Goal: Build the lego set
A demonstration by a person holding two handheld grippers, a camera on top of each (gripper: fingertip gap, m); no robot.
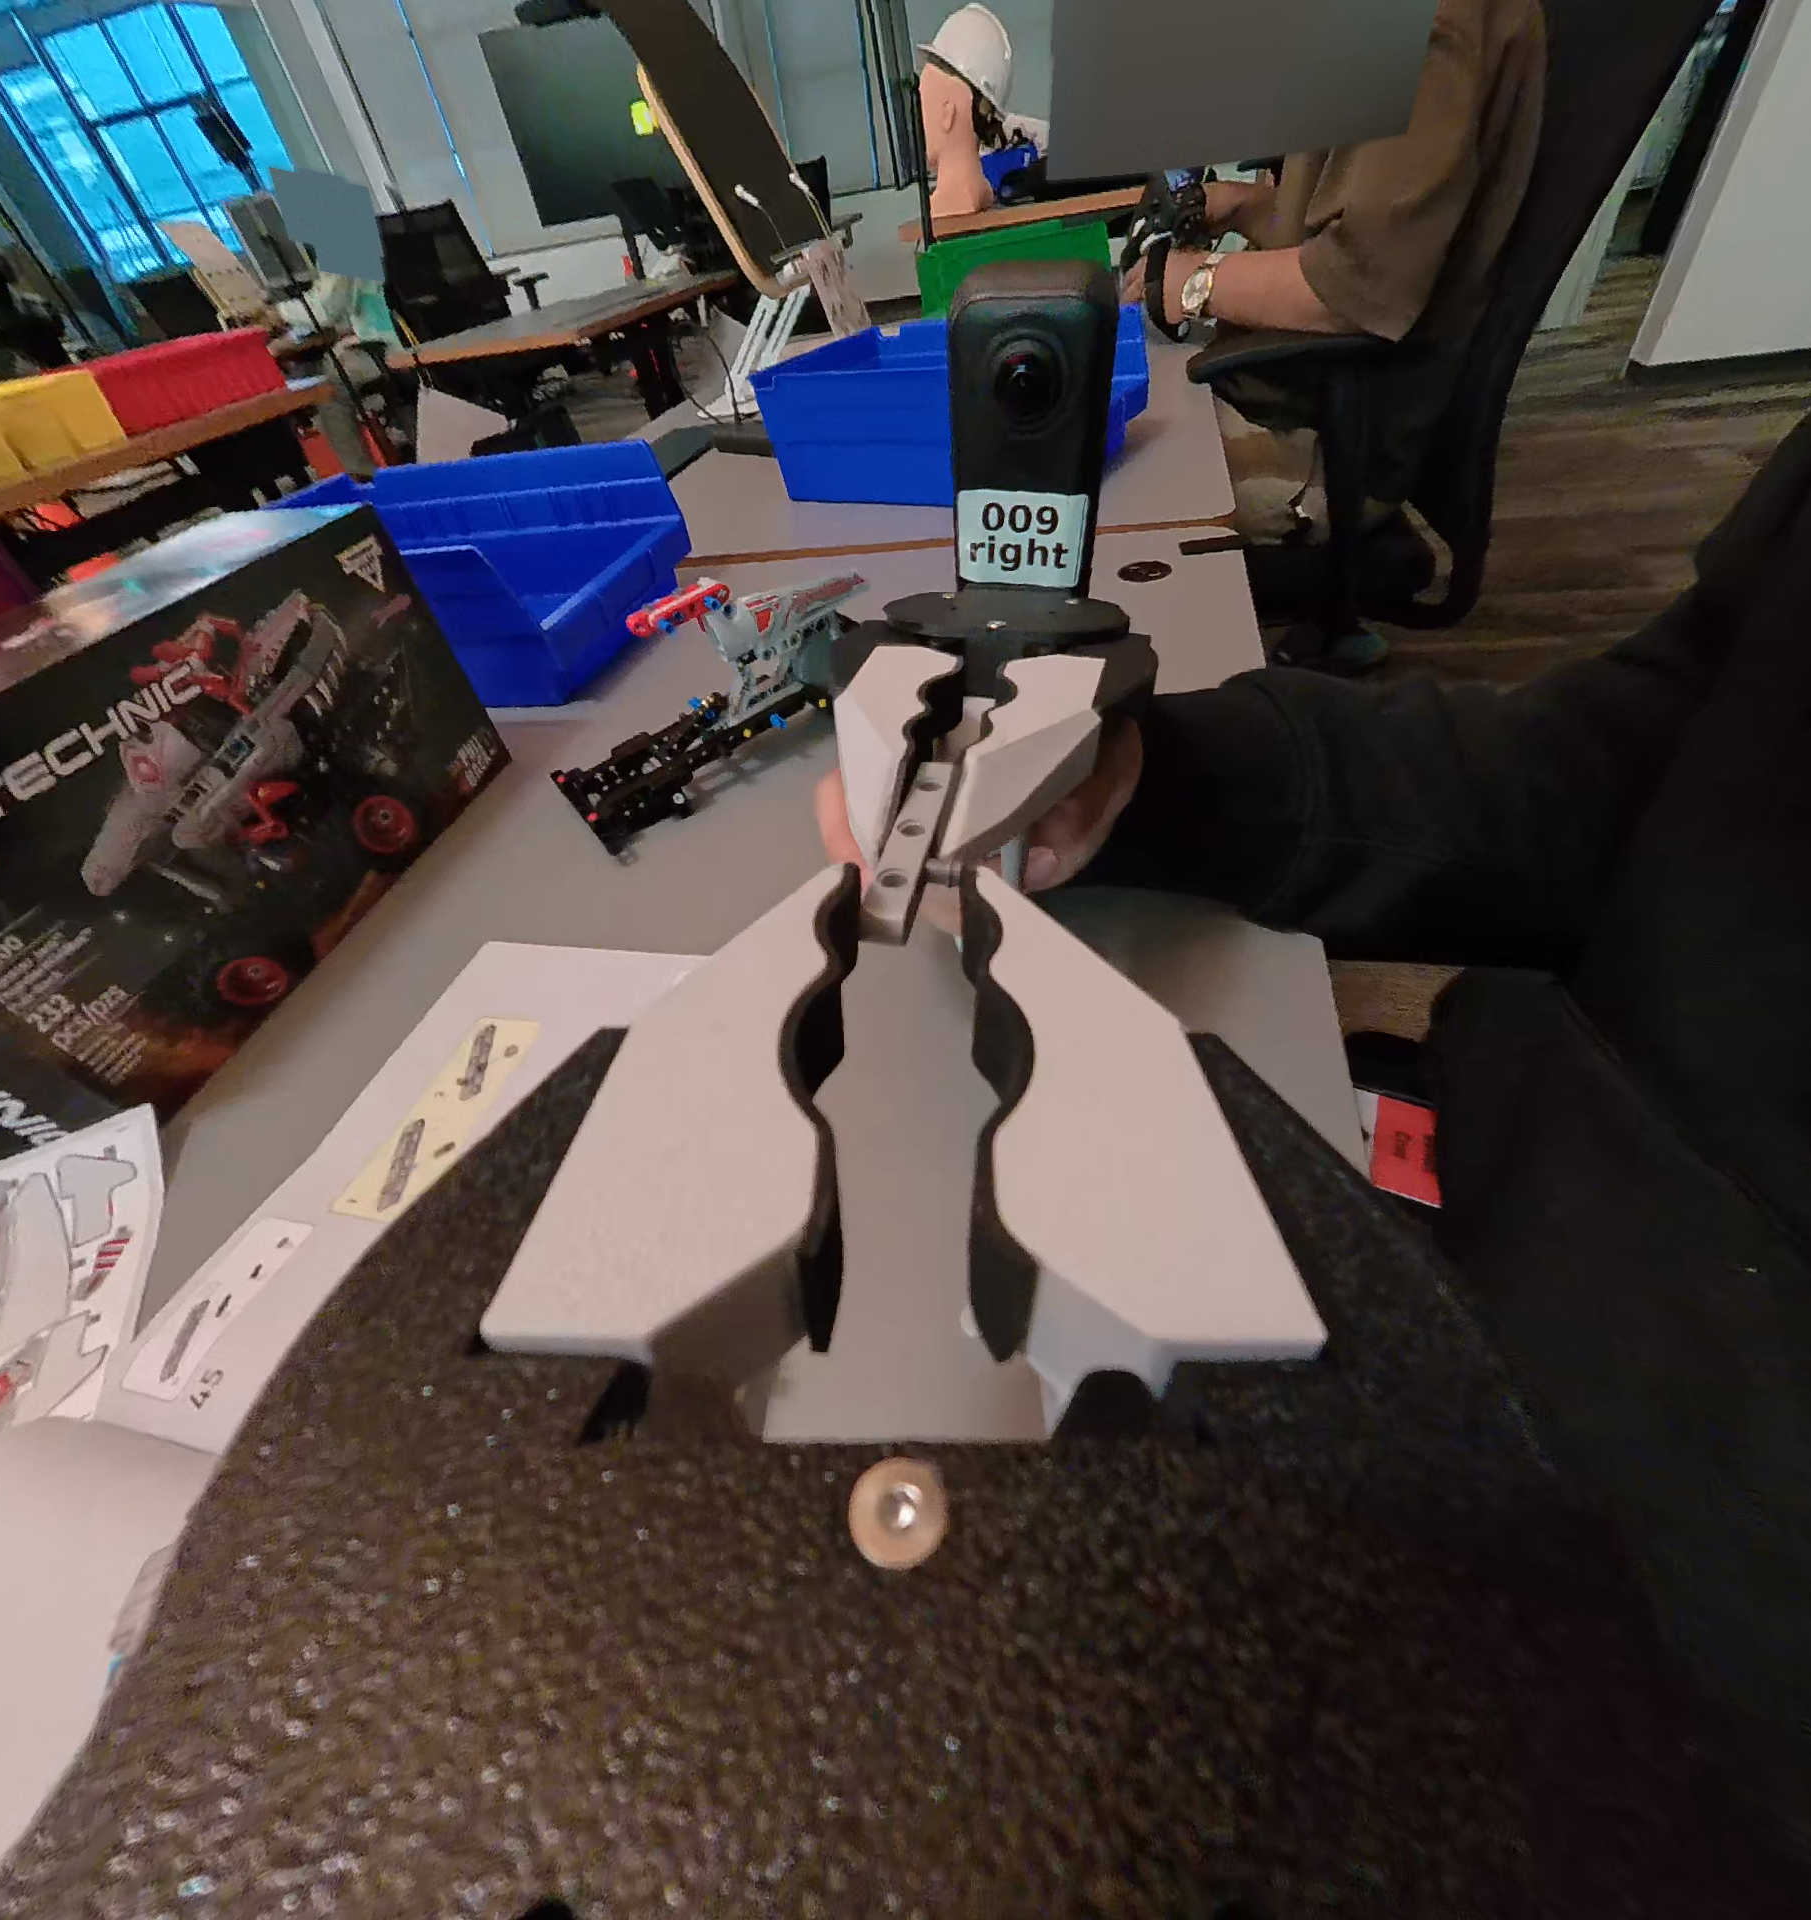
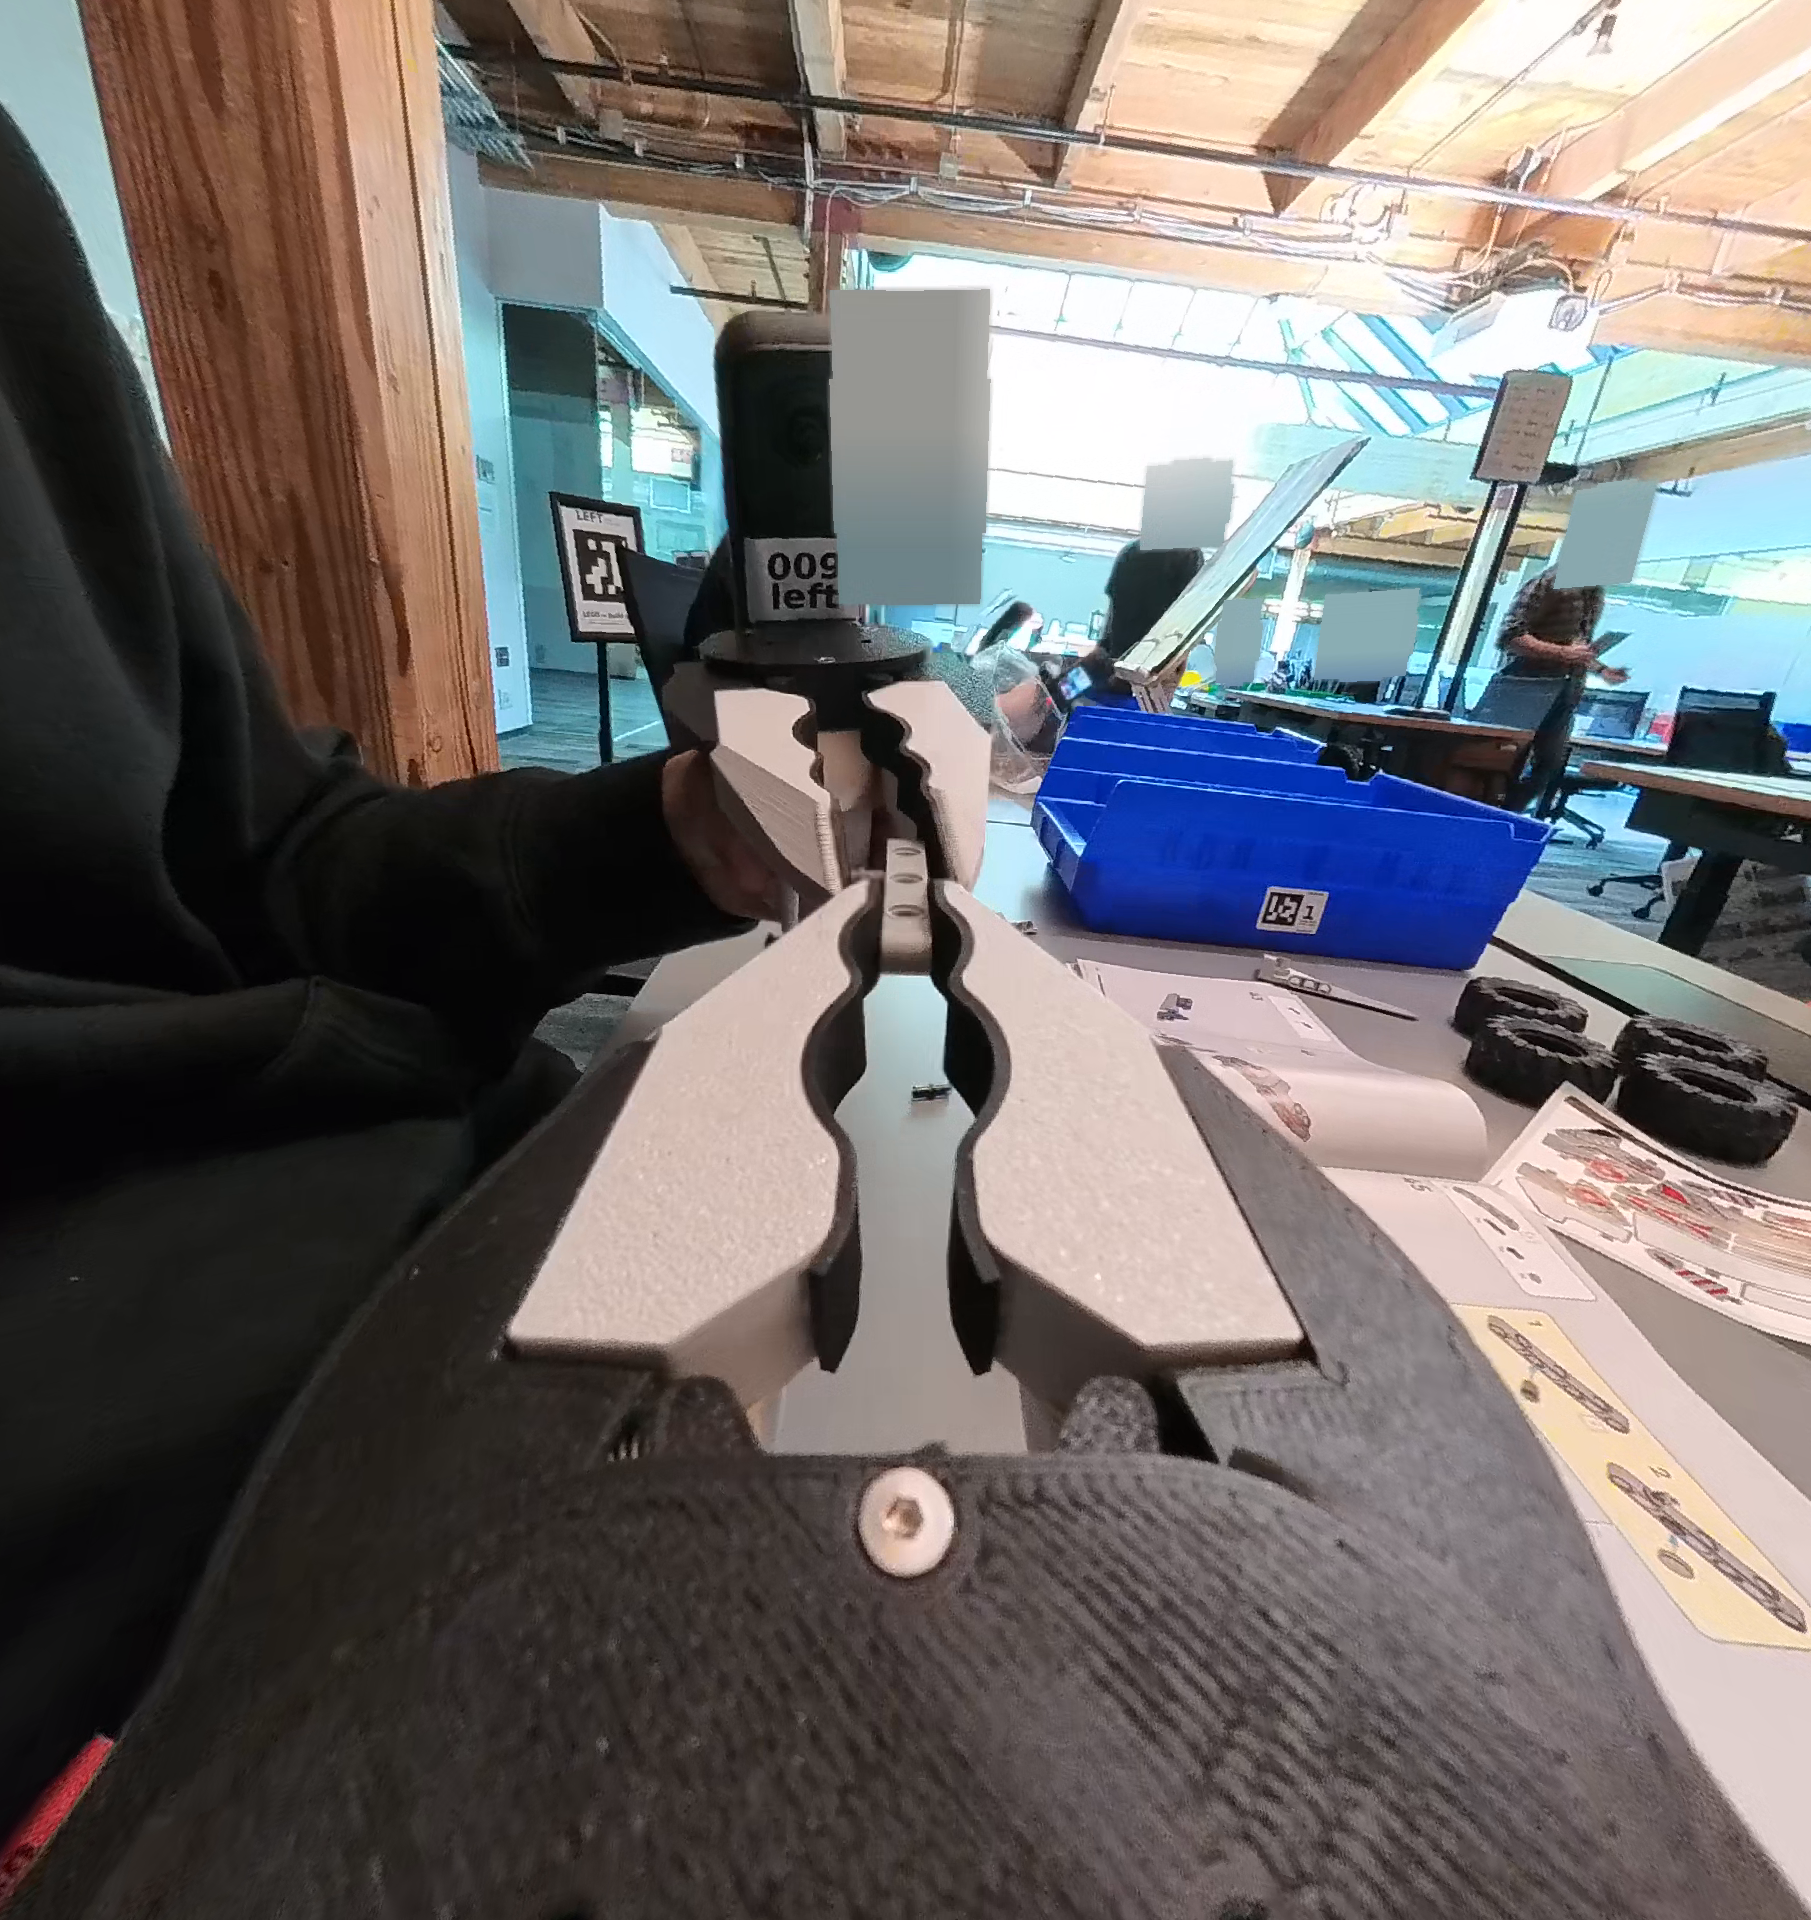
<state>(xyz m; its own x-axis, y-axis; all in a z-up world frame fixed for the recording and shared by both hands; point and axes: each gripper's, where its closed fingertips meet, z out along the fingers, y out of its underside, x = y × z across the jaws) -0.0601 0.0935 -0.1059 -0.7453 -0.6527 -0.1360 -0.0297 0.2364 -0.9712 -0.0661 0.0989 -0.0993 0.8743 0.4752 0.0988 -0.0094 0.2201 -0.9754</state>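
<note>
Holds a grey beam [image 1: 909, 831] in the air by the table's [image 1: 568, 894] near edge, clamped from opposite ends. Has the right gripper [image 2: 903, 902] narrowed onto one end and the left gripper [image 1: 909, 896] narrowed onto the other, where a short grey pin [image 1: 945, 871] juts sideways from the beam against one finger. Leaves the half-built chassis [image 1: 693, 727] lying farther in on the table, just in front of a blue bin [image 1: 537, 561]. Shows the set's box [image 1: 184, 790] standing beside the open instruction booklet [image 1: 444, 1091], with a sticker sheet [image 1: 28, 1247] just beside the booklet and four black tyres [image 2: 1628, 1070] grouped near the sheet.
</note>
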